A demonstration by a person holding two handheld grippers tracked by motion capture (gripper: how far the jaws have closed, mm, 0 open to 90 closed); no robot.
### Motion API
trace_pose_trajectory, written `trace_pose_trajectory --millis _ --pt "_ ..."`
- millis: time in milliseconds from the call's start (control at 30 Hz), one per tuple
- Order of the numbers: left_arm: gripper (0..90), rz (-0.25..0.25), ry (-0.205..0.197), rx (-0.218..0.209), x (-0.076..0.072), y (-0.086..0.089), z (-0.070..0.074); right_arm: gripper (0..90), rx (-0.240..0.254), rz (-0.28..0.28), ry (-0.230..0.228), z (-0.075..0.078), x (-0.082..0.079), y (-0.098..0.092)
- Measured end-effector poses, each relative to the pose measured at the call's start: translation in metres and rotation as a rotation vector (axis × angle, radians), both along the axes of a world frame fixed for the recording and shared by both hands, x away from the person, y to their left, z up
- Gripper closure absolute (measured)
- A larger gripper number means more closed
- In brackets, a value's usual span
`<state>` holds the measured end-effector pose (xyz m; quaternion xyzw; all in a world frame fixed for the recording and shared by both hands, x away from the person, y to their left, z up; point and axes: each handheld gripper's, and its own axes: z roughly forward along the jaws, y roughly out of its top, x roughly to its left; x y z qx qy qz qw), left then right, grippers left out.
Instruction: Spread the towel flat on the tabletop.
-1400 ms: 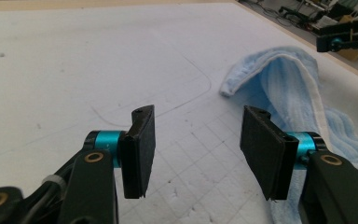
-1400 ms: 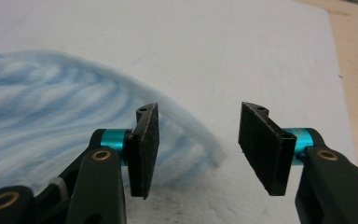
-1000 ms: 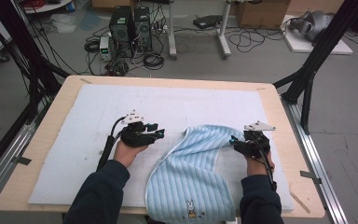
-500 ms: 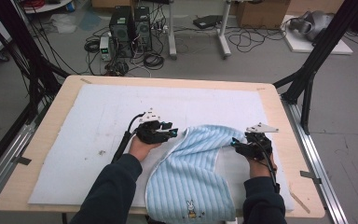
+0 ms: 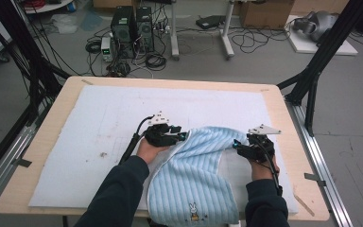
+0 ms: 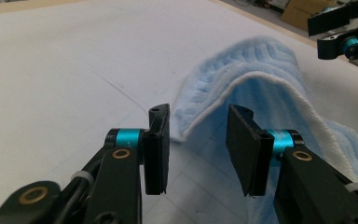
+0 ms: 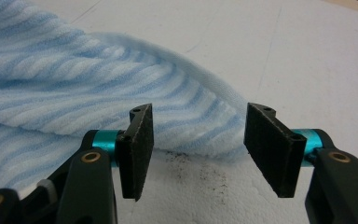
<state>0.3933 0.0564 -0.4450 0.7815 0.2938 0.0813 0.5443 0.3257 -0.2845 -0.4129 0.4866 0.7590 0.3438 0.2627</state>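
A light blue striped towel (image 5: 198,175) with a small bunny emblem lies rumpled on the white mat, hanging over the near table edge. My left gripper (image 5: 179,136) is at the towel's upper left corner. Its jaws (image 6: 198,144) are open and have just been closing a little, with the raised folded towel edge (image 6: 261,70) just ahead and nothing pressed between the pads. My right gripper (image 5: 238,145) stands at the towel's upper right edge. It is open (image 7: 198,149), and the towel's rim (image 7: 205,121) lies just beyond the fingertips, untouched.
A white foam mat (image 5: 75,142) covers most of the wooden table (image 5: 42,123). Dark smudges (image 7: 191,172) mark the mat under the right gripper. Black frame posts (image 5: 312,71) stand at the table's far corners; computers and cables (image 5: 132,28) sit on the floor behind.
My left hand has moved right and slightly down, up to the towel's upper left corner. The right hand and the towel have stayed put.
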Motion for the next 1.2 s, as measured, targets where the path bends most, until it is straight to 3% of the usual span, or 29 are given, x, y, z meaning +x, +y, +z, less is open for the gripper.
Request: trace_pose_trajectory --millis 300,500,700,867,1200 --pt "63.1 -0.018 0.003 0.017 0.002 -0.012 0.0 42.1 0.003 0.006 -0.002 0.0 -0.001 0.001" --pt "87.7 -0.043 -0.022 0.044 0.001 -0.013 -0.001 41.9 0.004 -0.002 -0.001 0.0 -0.002 -0.001" --pt "88.9 -0.008 -0.014 0.05 0.002 -0.008 0.001 41.7 0.005 0.003 -0.004 0.0 -0.001 0.001" --pt "89.1 0.04 -0.016 0.061 0.004 0.007 0.005 41.7 0.008 0.006 -0.003 0.0 -0.001 0.004" --pt "89.1 0.197 -0.02 0.092 0.009 0.065 0.013 41.9 0.011 0.027 0.002 0.0 0.002 0.014"
